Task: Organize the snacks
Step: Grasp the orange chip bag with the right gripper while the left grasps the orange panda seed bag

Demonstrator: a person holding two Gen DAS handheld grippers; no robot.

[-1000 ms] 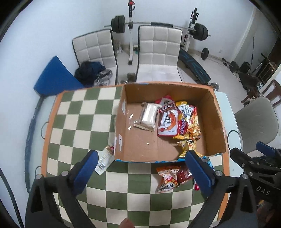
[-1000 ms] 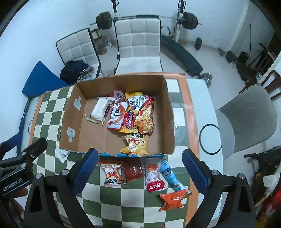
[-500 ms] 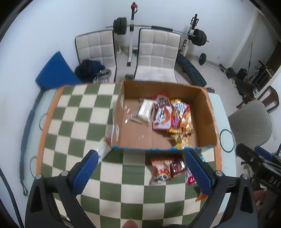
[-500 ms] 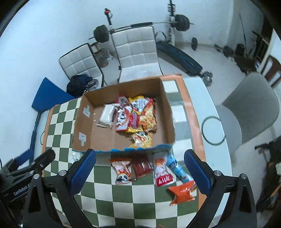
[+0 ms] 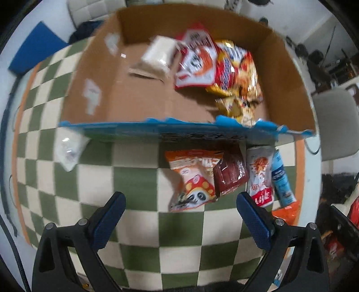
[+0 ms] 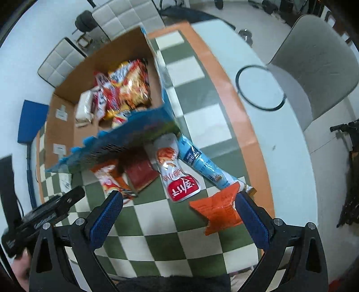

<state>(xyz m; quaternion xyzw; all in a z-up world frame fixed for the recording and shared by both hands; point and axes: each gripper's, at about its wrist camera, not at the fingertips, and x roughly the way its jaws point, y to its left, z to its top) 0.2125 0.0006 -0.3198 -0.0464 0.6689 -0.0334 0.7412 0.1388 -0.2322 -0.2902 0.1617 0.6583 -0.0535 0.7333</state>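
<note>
Five loose packets lie on the checkered surface [image 6: 157,226] just fwd of the cardboard box [image 5: 289,67]; orange packet [image 6: 218,210], long axis approx. crosswise, touches R tongs [image 6: 179,219] inner R finger, nearer than L tongs [image 5: 180,219]; both tongs apart, empty.

White walls, quilted chairs [image 6: 125,15], grey chair [image 6: 314,67], checkered table [image 5: 139,179].

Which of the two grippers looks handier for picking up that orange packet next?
Right, probably. The right gripper is open with the orange packet touching its right finger. The left gripper, also open, points at the panda packet; there the orange packet lies outside its fingers.
</note>
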